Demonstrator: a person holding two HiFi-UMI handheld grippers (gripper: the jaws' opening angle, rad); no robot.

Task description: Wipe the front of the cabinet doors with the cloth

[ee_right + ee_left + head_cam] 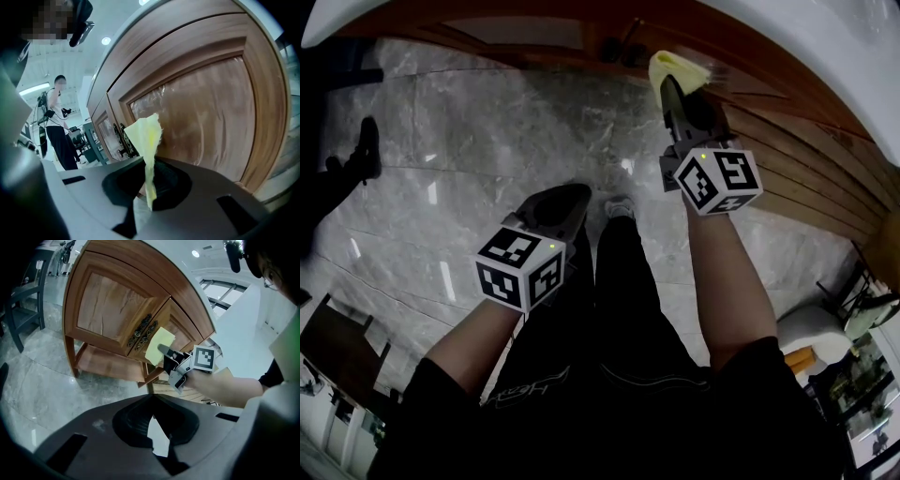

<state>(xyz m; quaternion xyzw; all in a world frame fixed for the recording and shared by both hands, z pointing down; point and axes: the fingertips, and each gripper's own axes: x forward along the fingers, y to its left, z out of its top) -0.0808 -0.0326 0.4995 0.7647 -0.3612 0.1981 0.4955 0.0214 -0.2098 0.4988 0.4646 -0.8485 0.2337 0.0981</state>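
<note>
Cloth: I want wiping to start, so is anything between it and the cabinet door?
Nothing visible. The cloth, clamped in the right gripper, faces the bare door panel; the dark handles sit off to one side.

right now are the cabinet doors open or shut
Shut: both cabinet doors lie flush with the frame, handles side by side at the middle.

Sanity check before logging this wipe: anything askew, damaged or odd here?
Nothing stands out. The right gripper pinches the yellow cloth by the cabinet doors, which look shut and undamaged. The left gripper is shut, empty.
</note>
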